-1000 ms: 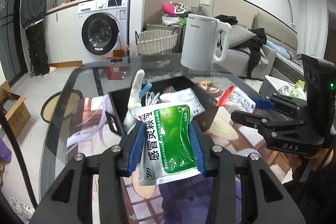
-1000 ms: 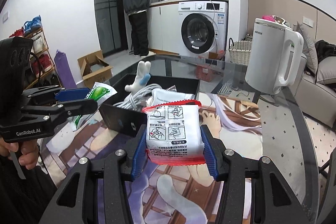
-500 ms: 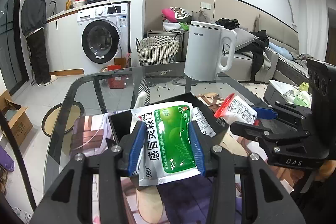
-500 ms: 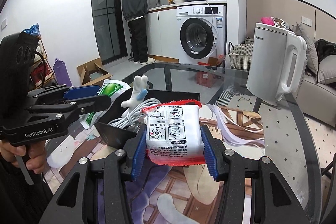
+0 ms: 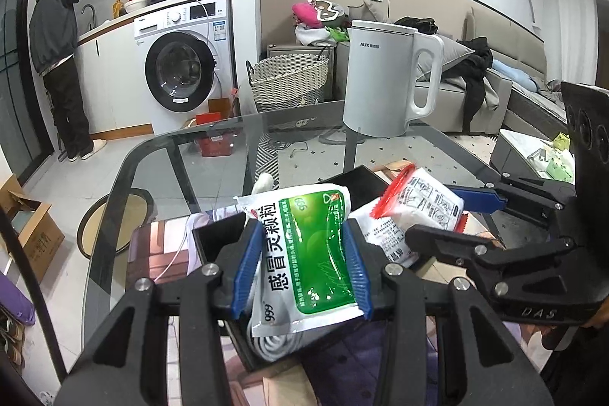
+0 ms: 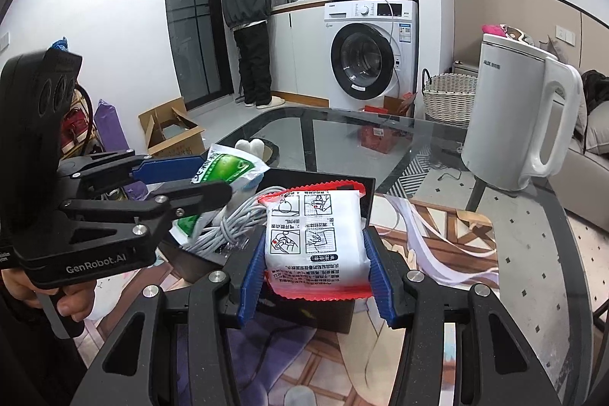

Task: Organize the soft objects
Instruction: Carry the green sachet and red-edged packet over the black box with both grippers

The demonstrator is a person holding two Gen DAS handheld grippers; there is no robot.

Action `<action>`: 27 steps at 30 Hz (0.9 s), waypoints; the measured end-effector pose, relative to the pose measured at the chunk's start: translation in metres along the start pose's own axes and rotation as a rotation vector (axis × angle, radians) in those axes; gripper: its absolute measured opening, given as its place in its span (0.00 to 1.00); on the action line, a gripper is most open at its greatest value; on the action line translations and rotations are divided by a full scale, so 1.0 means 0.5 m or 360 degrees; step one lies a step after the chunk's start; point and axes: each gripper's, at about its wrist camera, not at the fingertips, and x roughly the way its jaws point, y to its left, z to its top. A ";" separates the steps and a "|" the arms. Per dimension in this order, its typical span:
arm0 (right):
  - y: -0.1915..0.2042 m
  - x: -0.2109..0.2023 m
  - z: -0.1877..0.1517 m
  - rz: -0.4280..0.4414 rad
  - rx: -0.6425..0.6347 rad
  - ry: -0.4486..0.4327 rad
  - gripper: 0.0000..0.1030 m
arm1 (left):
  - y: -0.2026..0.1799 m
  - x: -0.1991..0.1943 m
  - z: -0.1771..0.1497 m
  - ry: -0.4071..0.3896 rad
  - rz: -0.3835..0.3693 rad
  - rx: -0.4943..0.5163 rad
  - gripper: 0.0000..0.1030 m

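L tongs (image 5: 300, 263): closed on green pouch (image 5: 308, 253), blue pads pressed to both its long edges; pouch upright-ish, tilted, lower centre of L wrist view. In R wrist view same pouch (image 6: 224, 170) shows at centre left, clamped in L tongs (image 6: 190, 177).

R tongs (image 6: 314, 278): closed on white pack (image 6: 314, 242) w/ red edging & printed pictograms; pads on both sides, lower centre of R wrist view. In L wrist view that pack (image 5: 422, 200) sits centre right, held by R tongs (image 5: 449, 215).

Both items held above black tray (image 6: 354, 193) on glass worktop (image 6: 437, 147). Tray contents: grey-white cable bundle (image 6: 232, 227), another white packet (image 5: 384, 231), white plush piece (image 6: 251, 145) poking up at tray's far side. Whether either held item touches tray contents: cannot tell. Tray rests on printed mat (image 6: 437, 246) covering near part of worktop.

White kettle (image 6: 521, 117) stands on worktop, upper right of R view, well apart from tray.

Hand (image 6: 64, 299) grips L tool handle, lower left of R view.

Background: person (image 6: 251, 18) at kitchen counter, upper centre; washer (image 6: 369, 52) beside; wicker basket (image 6: 449, 97) on floor; cardboard box (image 6: 171, 132) on floor, centre left.
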 end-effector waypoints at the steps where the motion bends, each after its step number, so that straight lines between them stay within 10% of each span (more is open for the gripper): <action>1: 0.000 0.005 0.001 0.0001 -0.0001 0.0003 0.48 | 0.001 0.003 0.001 0.0004 -0.0004 -0.0005 0.41; 27: 0.023 0.086 0.007 -0.0018 -0.0100 0.0134 0.55 | 0.017 0.050 -0.013 0.0048 -0.0057 0.0014 0.41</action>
